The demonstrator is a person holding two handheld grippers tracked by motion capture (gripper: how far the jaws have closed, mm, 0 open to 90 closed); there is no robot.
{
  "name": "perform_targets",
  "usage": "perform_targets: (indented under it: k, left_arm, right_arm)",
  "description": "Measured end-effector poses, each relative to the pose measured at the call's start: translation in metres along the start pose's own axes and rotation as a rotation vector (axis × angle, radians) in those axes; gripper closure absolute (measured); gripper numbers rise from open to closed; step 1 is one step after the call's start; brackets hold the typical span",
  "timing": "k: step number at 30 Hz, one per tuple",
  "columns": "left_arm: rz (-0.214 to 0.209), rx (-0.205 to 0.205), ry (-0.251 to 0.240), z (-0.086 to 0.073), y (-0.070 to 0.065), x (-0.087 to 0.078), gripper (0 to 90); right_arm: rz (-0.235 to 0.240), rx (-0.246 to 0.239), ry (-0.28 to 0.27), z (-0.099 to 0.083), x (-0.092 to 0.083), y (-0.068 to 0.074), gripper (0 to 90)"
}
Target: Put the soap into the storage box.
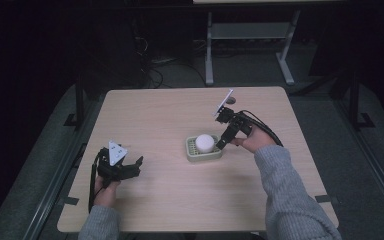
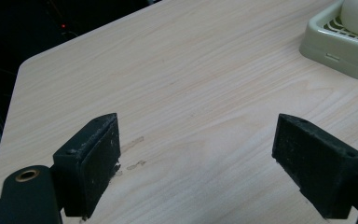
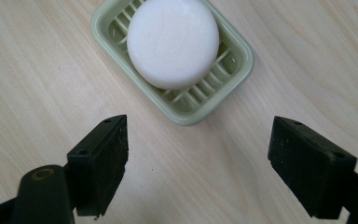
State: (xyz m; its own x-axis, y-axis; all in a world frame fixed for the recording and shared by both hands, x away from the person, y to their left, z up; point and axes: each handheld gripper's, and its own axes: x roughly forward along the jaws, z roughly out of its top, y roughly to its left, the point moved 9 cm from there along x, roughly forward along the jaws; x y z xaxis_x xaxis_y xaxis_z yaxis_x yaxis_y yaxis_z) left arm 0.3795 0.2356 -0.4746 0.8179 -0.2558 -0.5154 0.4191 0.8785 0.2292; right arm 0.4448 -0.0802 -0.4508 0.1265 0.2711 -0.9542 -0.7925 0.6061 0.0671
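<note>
A round white soap bar lies in a pale green slatted soap dish near the middle of the wooden table. My right gripper hovers just to the right of the dish, tilted down toward it, jaws wide open with nothing between them. My left gripper rests low at the front left of the table, also open and empty. The corner of the soap dish sits at the upper right of the left gripper view.
The table's left edge drops off to dark floor. A metal-legged table frame stands beyond the far edge. Bare wood surrounds the dish on all sides.
</note>
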Motion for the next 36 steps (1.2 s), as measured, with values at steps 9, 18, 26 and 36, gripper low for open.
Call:
perform_targets:
  k: [9,18,26,36]
  left_arm:
    - [0.001,0.002,0.000,0.000,0.000,0.000,14.8]
    - [0.001,0.001,-0.002,0.000,0.000,0.000,14.9]
    - [-0.001,0.005,-0.001,0.000,-0.001,0.000,14.9]
    - [0.000,0.007,-0.002,0.001,-0.001,0.000,14.8]
  right_arm:
    - [0.003,0.014,-0.013,-0.010,-0.005,0.000,19.5]
    - [0.004,0.028,-0.020,-0.022,-0.007,-0.002,19.8]
    - [0.007,0.038,-0.026,-0.032,-0.007,-0.002,19.8]
    - [0.015,0.061,-0.034,-0.046,-0.006,-0.002,20.1]
